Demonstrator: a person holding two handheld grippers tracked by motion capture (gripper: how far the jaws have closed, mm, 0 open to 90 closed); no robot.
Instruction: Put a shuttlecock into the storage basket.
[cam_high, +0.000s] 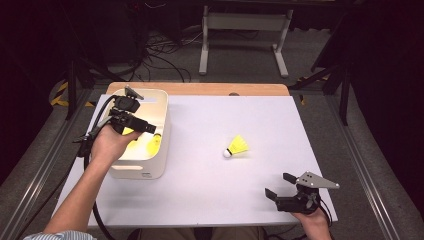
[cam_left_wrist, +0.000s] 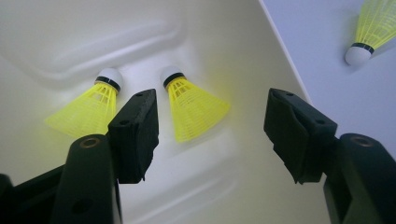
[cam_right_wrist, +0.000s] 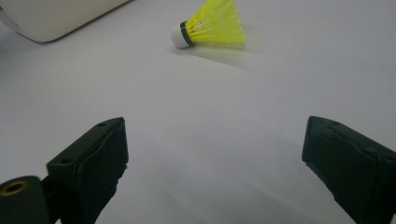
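Black jaws of my left gripper (cam_left_wrist: 212, 135) stood apart and empty over the white bin (cam_high: 159, 165) at the table's left edge, two shuttlecocks (cam_left_wrist: 194, 105) inside; one shuttlecock (cam_high: 236, 147) remained mid-table, my right gripper (cam_high: 280, 186) open near the front edge.

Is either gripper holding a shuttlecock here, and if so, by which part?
Nothing is held. The left gripper hangs open over two shuttlecocks in the white bin; the right gripper is open and empty.
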